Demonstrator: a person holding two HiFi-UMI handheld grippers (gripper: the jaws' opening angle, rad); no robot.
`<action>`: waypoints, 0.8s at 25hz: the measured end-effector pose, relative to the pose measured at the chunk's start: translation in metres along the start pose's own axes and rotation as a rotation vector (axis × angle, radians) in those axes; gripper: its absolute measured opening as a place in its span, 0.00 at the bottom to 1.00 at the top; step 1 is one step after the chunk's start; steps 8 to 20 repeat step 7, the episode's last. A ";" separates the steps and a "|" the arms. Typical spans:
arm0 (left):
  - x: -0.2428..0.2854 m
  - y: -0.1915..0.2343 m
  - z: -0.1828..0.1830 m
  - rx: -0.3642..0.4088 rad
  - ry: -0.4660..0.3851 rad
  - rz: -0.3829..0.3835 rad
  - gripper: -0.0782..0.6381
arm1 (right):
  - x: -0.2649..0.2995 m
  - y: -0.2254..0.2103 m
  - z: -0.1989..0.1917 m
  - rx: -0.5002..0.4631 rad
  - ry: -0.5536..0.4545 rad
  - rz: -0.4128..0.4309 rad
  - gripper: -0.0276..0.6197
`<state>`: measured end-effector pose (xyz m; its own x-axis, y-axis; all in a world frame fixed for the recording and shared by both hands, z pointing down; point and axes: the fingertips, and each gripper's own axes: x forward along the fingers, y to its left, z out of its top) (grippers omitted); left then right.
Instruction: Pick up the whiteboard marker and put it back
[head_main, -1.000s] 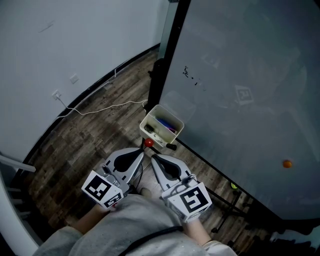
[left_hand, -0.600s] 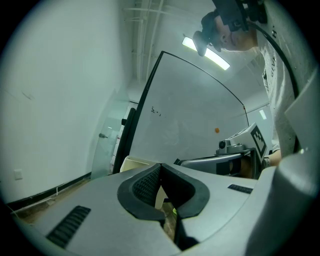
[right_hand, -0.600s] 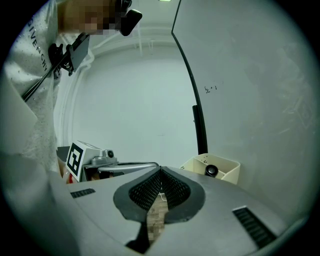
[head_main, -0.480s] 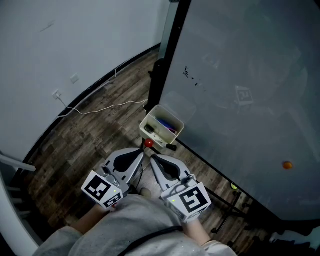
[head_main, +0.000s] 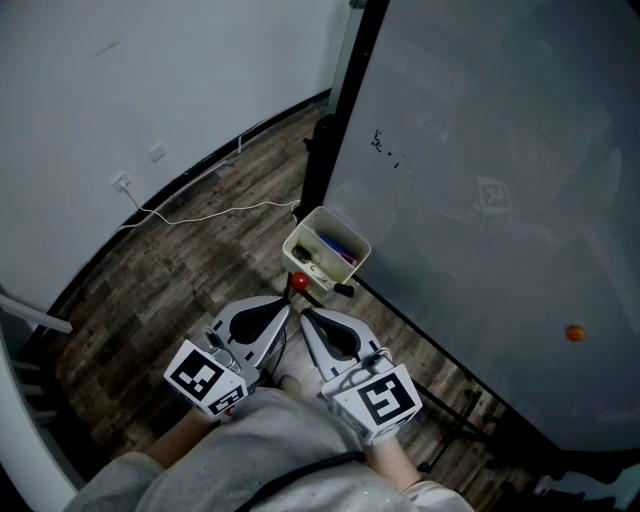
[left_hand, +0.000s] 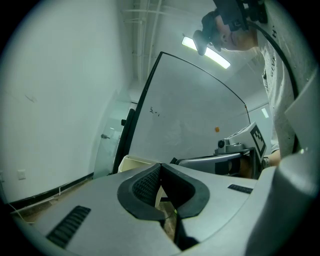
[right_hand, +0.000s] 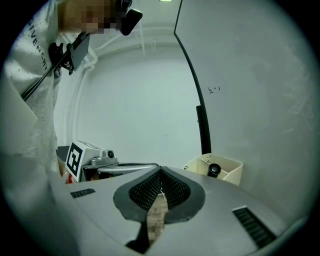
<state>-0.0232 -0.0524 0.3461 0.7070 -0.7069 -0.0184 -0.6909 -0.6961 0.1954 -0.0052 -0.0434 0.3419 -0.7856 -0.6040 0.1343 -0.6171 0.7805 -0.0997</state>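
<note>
I read both tools closed on nothing: left tool (left_hand: 160, 169) and right tool (right_hand: 161, 175), pads meeting. In the head view, the cream box (head_main: 345, 268) on the whiteboard (head_main: 480, 170) sits at 12 o'clock from the tips. Only the right gripper view resolves the whiteboard marker (right_hand: 214, 170), black cap up, inside that box.

Both tongs, left (head_main: 289, 306) and right (head_main: 306, 314), closed and empty, side by side.

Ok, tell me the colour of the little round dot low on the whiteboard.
Orange; the dot shows best in the head view.
</note>
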 end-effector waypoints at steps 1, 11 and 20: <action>0.000 -0.002 -0.001 0.000 0.001 0.002 0.13 | -0.001 0.000 -0.001 -0.001 0.000 0.005 0.07; -0.003 -0.017 -0.007 0.000 0.000 0.010 0.13 | -0.012 0.006 -0.006 -0.003 0.002 0.030 0.07; -0.003 -0.017 -0.007 0.000 0.000 0.010 0.13 | -0.012 0.006 -0.006 -0.003 0.002 0.030 0.07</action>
